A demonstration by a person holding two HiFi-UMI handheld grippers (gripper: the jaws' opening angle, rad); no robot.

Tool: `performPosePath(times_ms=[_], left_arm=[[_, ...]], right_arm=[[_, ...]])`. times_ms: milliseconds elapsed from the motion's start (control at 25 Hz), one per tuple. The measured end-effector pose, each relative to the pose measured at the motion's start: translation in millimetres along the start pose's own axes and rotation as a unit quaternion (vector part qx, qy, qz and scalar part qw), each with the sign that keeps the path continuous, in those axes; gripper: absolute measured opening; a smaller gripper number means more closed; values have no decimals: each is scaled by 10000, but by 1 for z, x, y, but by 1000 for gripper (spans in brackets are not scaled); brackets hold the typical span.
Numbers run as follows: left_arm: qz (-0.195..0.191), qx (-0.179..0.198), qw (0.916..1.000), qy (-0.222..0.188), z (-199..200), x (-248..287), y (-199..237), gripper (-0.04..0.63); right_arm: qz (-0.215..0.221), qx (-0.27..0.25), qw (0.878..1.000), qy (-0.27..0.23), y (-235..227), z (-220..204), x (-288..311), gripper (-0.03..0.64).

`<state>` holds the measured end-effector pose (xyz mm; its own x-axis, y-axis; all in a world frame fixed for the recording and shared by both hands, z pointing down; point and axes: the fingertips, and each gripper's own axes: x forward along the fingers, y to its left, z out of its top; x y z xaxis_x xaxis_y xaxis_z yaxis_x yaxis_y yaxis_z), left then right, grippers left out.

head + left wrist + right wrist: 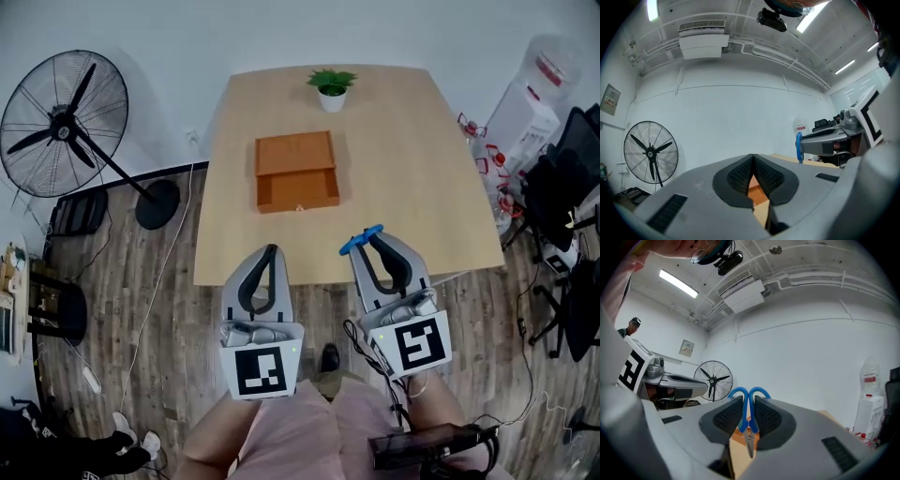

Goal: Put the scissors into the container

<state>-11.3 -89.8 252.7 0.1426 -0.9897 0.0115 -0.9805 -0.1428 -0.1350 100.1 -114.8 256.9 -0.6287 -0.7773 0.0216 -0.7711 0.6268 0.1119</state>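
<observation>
Scissors [748,423] clamped in right gripper [749,416]

The tabletop [412,178] looks like pale wood, smooth and matt. The container [296,159] is orange-brown wood with a dull finish. The scissors [747,426] have glossy blue plastic handles and grey metal blades. The left gripper [752,161] and right gripper [749,411] have matt grey plastic shells and black ribbed pads [739,176]. The floor [159,309] is grained wood plank.

Left gripper [271,249]: held low in front of the lap, jaws pressed together tip to tip, nothing between. Right gripper [373,234]: alongside, slightly farther forward, jaws clamped on scissors [749,444], blue handles past the tips.
</observation>
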Motion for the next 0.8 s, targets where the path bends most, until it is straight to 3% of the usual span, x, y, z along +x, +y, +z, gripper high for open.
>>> performPosePath(times_ms=[400,800], left_arm=[[467,-78,9989,4,-5,33,41,5],[533,-143,9985,62,-20,93,92,5]], right_arm=[[113,-132,9994,-309,-25,20,57,80],[346,-215,9992,10,-25,1,136,78]])
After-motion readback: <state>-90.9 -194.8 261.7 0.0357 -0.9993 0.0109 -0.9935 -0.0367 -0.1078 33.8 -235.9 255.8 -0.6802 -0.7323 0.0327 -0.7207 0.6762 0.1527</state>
